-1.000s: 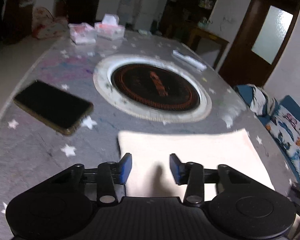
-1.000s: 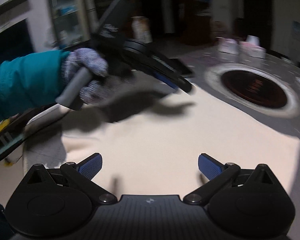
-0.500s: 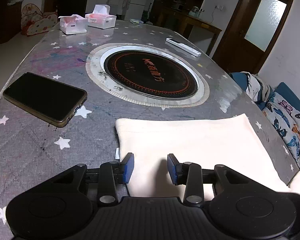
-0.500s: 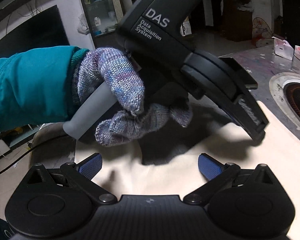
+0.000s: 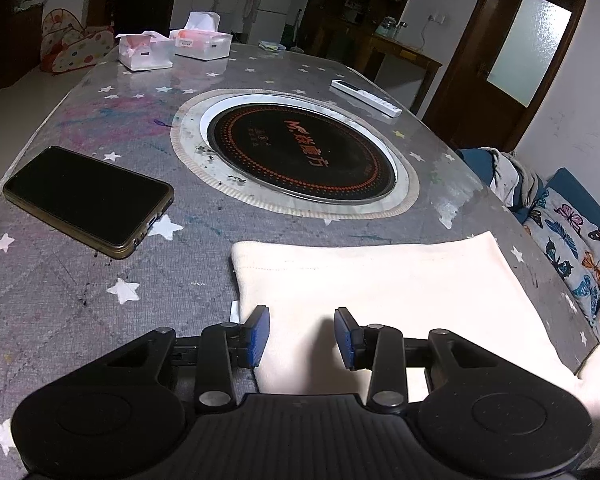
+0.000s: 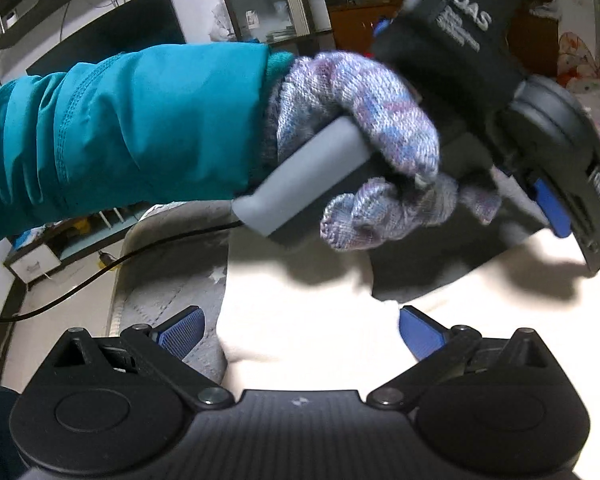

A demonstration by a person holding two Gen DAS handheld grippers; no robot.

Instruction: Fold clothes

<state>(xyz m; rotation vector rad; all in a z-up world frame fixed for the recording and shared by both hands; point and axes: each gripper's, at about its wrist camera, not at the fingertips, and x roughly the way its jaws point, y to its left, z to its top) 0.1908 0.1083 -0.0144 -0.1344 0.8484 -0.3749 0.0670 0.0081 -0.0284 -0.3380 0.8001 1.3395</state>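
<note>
Now the right tool, jaws spread wide and empty, has swung low to the near edge of the cream garment flat on the star-patterned surface, while the left tool hovers half-open, grasping nothing, suggesting a fold is about to start.

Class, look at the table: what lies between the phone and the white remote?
The round cooktop set into the table, between phone and remote, seen in the left wrist view.
</note>
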